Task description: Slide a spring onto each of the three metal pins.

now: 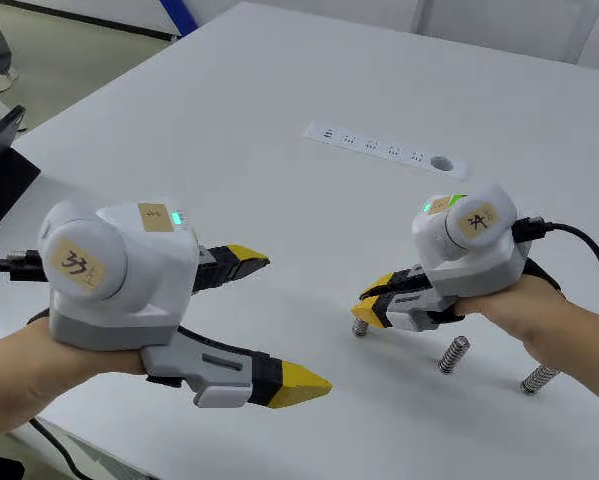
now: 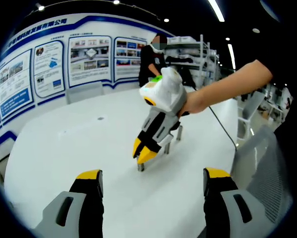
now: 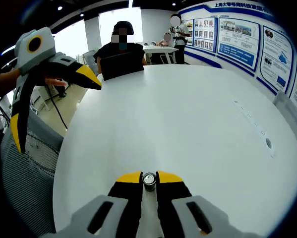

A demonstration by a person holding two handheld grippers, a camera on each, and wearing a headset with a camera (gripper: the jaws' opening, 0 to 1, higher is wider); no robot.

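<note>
Three pins: they stand upright in a row on the white table (image 1: 229, 150), at the right of the head view.
Done so far: the middle spring (image 1: 454, 353) and the outer spring (image 1: 539, 378) each show coils down to the tabletop, so two pins look sleeved.
In hand: the third pin (image 1: 360, 326) stands right under the tips of the right gripper (image 1: 365, 309), and coils seem to show low on it too.
Right gripper fingers: in the right gripper view they are drawn together around a small round metal end (image 3: 149, 181). I cannot tell whether it is the top of a spring or of the pin.
Left to do: by my judgement, only seating this last spring fully and letting go.
Left gripper (image 1: 291, 320): its jaws are spread wide and hold nothing. It hovers over bare table, well apart from the pins.
Count of task things: three pins. Two springs are plain, with a probable third at the gripped pin.
Count of tools: two grippers, one in each hand.
Further out: one power strip (image 1: 384, 147) lies beyond the work.
</note>
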